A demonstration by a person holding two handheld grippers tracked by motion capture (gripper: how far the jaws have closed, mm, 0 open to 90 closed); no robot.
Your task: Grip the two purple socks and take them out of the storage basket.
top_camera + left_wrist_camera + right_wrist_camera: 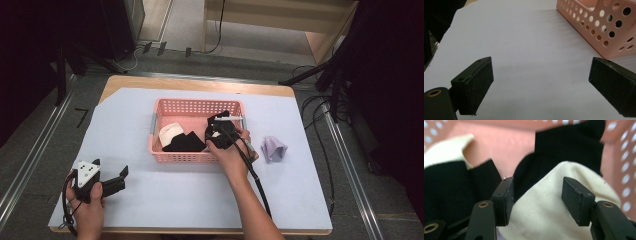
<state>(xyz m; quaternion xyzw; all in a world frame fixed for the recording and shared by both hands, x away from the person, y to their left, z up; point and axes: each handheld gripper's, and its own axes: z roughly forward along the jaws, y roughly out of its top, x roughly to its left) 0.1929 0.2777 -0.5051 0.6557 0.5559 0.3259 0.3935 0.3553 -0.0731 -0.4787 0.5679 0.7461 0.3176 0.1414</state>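
**Right gripper down in the pink basket, jaws parted over a cream cloth**

Your right gripper (223,131) sits just right of centre in the high view, lowered into the right half of the pink basket (165,156). In the right gripper view its two black jaws stand apart, released, with a cream cloth (541,212) lying between and below them at the bottom centre of the frame. The left pad looks to be right at the edge of that cloth; the right pad has a gap beside it, so nothing is clamped. A black cloth (566,147) lies behind the cream one in the upper middle of that view, and more black and cream fabric shows at the left edge.

In the high view, a second cream piece (170,132) and black fabric (184,142) lie in the left half of the basket. A folded lilac cloth (274,148) rests on the pale table cover (165,200), just right of the basket.

Your left gripper (106,177) is at the lower left of the high view, resting low over the cover, well apart from the basket. Its jaws are wide apart and hold nothing.
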